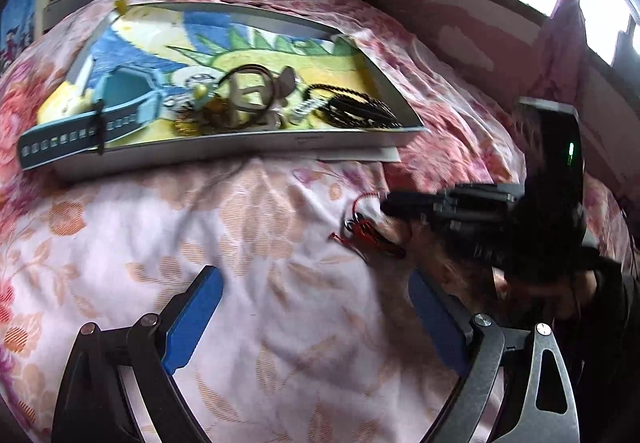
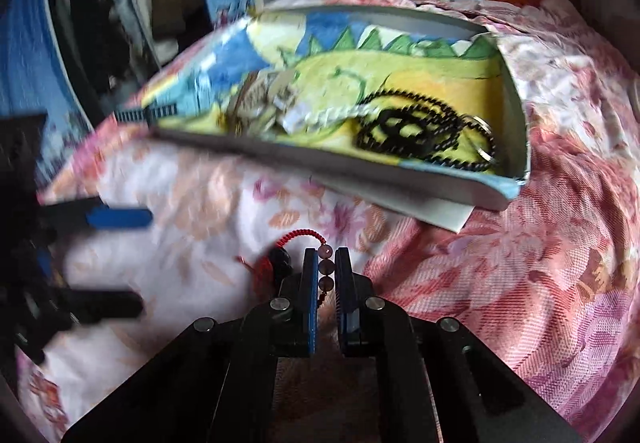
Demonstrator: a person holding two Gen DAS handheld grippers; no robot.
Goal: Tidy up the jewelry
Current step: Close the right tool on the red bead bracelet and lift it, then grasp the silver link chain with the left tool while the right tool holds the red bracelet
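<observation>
Right now the right gripper (image 2: 324, 263) has its two blue-lined fingers pressed nearly together on a red bracelet (image 2: 325, 271), pinching a short run of round pinkish beads between the pads. From the beads, a thin red braided cord loops away ahead and to the left of the fingertips, ending in a dark bead and a knot of red thread that lie on the floral bedspread (image 2: 500, 283).

The left gripper (image 1: 316, 319) hangs spread wide and empty just off to the left of the right one, above bare bedspread, with nothing between its fingers.

Ahead of both tools, beyond the fingertips, sits the shallow tray (image 1: 240, 159) lined with a cartoon-print cloth. It already holds a black beaded necklace (image 2: 420, 131), a silvery chain (image 2: 340, 115), a blue watch (image 1: 120, 95) whose strap hangs over the near rim, and a tangle of smaller pieces I cannot tell apart.

As I judge it, the bracelet is very light and entirely limp: the cord will dangle and swing once lifted, and its loose tail could snag on the tray's rim. The beads look hard, smooth and round, so they may roll or squirt out of flat pads. The bead run seems the best place to hold, since the cord alone is thin enough to slip through.
</observation>
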